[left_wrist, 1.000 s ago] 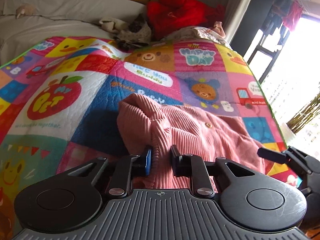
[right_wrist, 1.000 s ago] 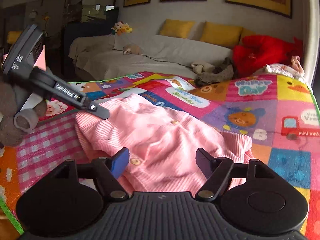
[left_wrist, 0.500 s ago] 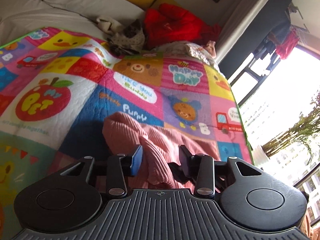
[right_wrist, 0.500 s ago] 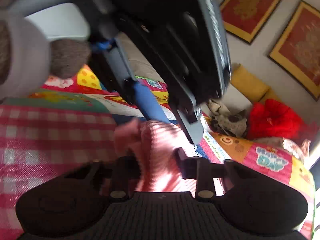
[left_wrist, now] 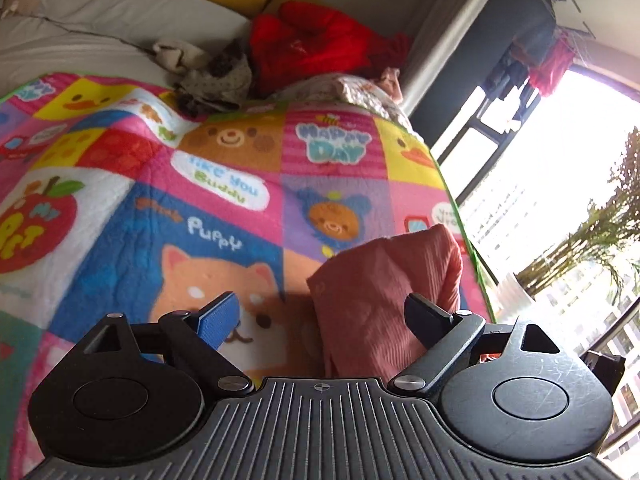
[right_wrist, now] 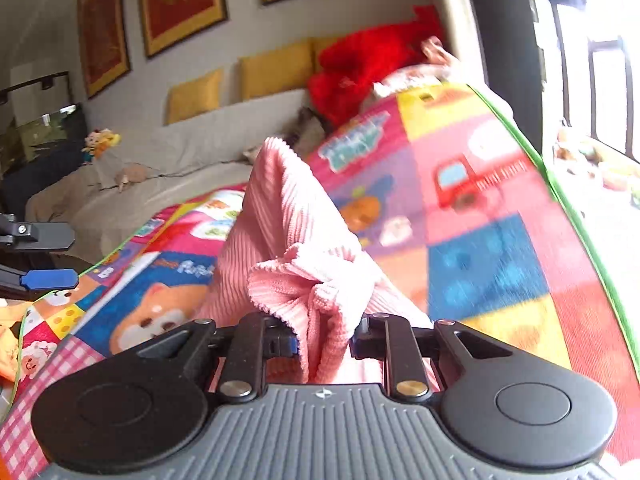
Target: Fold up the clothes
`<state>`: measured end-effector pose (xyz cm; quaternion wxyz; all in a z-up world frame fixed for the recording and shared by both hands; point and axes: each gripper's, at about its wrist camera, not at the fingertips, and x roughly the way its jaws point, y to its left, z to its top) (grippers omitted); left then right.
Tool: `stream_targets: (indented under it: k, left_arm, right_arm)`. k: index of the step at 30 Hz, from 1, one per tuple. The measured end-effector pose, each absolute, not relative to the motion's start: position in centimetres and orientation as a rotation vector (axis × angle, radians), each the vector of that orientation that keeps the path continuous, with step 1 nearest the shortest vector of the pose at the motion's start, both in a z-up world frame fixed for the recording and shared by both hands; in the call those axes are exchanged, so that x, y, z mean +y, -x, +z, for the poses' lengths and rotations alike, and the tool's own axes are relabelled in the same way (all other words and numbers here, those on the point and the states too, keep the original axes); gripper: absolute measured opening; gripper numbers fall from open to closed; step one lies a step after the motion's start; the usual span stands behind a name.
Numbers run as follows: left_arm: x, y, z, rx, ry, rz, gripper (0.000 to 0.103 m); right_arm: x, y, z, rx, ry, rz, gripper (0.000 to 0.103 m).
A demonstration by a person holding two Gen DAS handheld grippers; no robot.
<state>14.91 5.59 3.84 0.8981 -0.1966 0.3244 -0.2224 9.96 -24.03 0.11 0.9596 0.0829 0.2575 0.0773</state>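
On the patchwork quilt [left_wrist: 132, 208], pink ribbed garment [right_wrist: 280, 216] lies bunched; right gripper [right_wrist: 324, 340] pinches a gathered fold, left gripper [left_wrist: 320, 312] stands spread, holding nothing. Judged soft, light, limp: grip at hems or corners

Patchwork cartoon quilt [left_wrist: 224, 184] — pink ribbed garment [left_wrist: 384, 288] lies bunched on it.
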Motion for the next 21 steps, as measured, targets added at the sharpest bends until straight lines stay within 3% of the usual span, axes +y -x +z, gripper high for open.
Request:
stream_targets:
  k: [5, 8, 15, 18, 21]
  left_arm:
    - [0.0, -16.6, 0.7, 0.783, 0.312, -0.491, 0.091]
    - [-2.4, -16.8, -0.2, 0.796, 0.233, -0.493, 0.083]
    - [-5.0, -16.5, -0.3, 0.789, 0.129, -0.505, 0.082]
    - [-5.4, -16.5, -0.3, 0.791, 0.108, -0.504, 0.083]
    - [-5.1, -16.4, -0.3, 0.792, 0.108, -0.507, 0.085]
  right_arm:
    - [-26.9, -9.6, -1.7, 0.541, -0.239, 0.115, 0.038]
    - [-27.4, -8.8, -0.5, 0.502, -0.193, 0.11, 0.046]
    - [-25.6, -9.9, 5.4, 0.313, 0.02, 0.203, 0.048]
    - [-23.6, -13.6, 6.0, 0.362, 0.052, 0.36, 0.056]
    - [-22.9, -18.2, 4.5, 0.504, 0.005, 0.339, 0.056]
